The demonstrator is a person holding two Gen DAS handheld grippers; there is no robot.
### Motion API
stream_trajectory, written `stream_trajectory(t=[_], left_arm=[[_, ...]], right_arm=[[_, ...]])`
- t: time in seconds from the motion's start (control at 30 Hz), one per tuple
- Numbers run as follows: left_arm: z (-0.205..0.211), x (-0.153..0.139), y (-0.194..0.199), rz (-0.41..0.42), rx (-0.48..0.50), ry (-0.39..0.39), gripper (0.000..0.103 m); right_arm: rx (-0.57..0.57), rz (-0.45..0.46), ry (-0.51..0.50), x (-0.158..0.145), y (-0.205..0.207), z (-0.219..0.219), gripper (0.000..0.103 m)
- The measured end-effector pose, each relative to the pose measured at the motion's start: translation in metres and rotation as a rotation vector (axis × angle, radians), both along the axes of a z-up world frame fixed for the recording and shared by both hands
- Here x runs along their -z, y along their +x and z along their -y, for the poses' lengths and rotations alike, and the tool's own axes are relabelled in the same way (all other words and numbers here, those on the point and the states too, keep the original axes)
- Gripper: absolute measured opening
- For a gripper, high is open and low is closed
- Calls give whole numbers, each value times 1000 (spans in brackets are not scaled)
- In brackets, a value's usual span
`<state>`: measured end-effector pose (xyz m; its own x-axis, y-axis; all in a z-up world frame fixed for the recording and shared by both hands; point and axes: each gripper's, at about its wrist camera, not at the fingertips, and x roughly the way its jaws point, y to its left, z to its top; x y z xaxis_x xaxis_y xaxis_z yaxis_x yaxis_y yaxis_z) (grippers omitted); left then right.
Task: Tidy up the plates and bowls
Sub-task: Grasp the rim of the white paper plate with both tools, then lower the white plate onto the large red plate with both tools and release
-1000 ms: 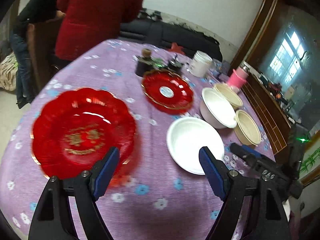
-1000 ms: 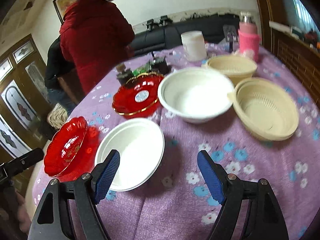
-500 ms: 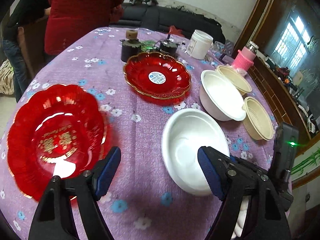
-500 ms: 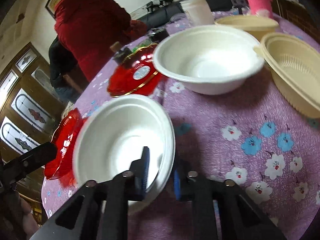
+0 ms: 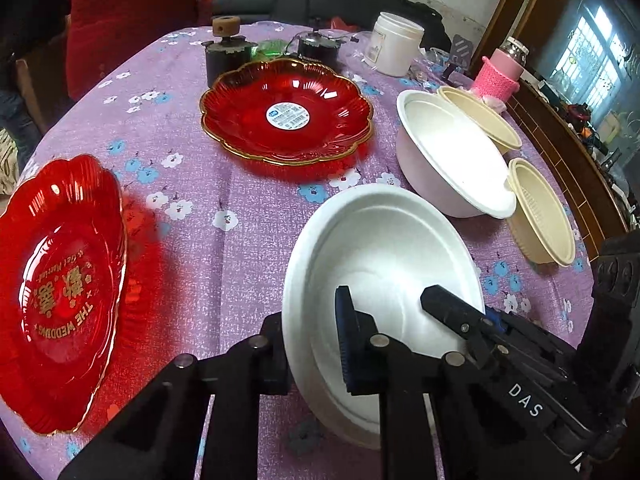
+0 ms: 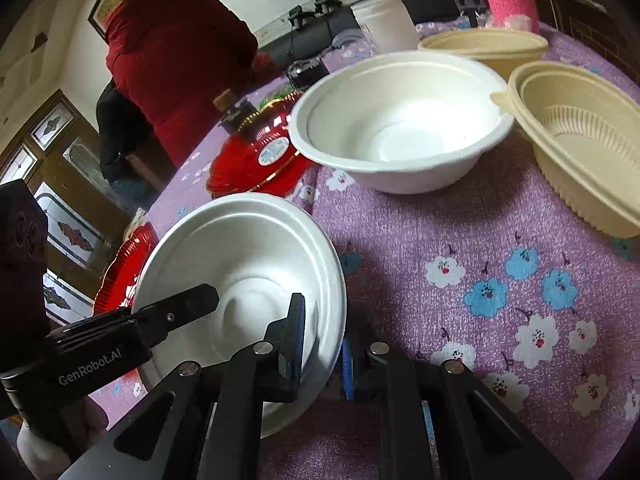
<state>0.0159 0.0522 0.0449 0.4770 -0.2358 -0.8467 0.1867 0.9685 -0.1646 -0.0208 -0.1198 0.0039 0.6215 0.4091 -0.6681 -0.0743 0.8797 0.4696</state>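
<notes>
Left wrist view, read left to right. At the far left edge of the counter [image 5: 224, 200] lies a red plate with gold lettering [image 5: 60, 288], well apart from the grasp. Next comes the left hand-held gripper [image 5: 312, 356], whose jaws have just been closing and now pinch the near-left rim of the shallow white bowl [image 5: 384, 248], one finger outside the wall and the blue pad inside. The bowl is round, so no long axis governs the grasp; it sits directly ahead of both tools. On its near-right rim the right hand-held gripper [image 6: 322, 356] has likewise just been closing and clamps the edge between its pads. Whether the bowl's base is clear of the cloth cannot be told. Beyond, mid-counter, stands a gold-rimmed red plate [image 5: 286, 116]. Ahead and to the right is the deeper white bowl [image 5: 448, 160], the likely nesting target, nearer the right hand than the left. Two beige bowls [image 5: 540, 208] crowd its far and right sides, the nearer one's rim seemingly touching it, so a careless approach could knock them.
</notes>
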Motion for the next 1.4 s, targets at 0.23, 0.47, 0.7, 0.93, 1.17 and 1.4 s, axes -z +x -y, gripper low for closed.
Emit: stream_trajectory(t=[0.23, 0.47, 0.7, 0.93, 1.17, 1.4], left_arm=[[-13, -19, -20, 64, -8, 23, 16], [-56, -47, -39, 129, -51, -13, 16], [-126, -66, -43, 173, -153, -35, 16], [-192, -50, -27, 121, -261, -43, 16], [-227, -15, -8, 34, -308, -41, 16], [-231, -8, -2, 44, -297, -15, 55]], right_arm=[[-41, 68, 15, -10, -9, -11, 17], [-111, 104, -7, -43, -19, -49, 17], [-216, 146, -66, -83, -6, -116, 17], [-311, 82, -102, -71, 25, -196, 17], [-332, 23, -153, -44, 47, -238, 17], [-346, -6, -204, -25, 58, -258, 17]])
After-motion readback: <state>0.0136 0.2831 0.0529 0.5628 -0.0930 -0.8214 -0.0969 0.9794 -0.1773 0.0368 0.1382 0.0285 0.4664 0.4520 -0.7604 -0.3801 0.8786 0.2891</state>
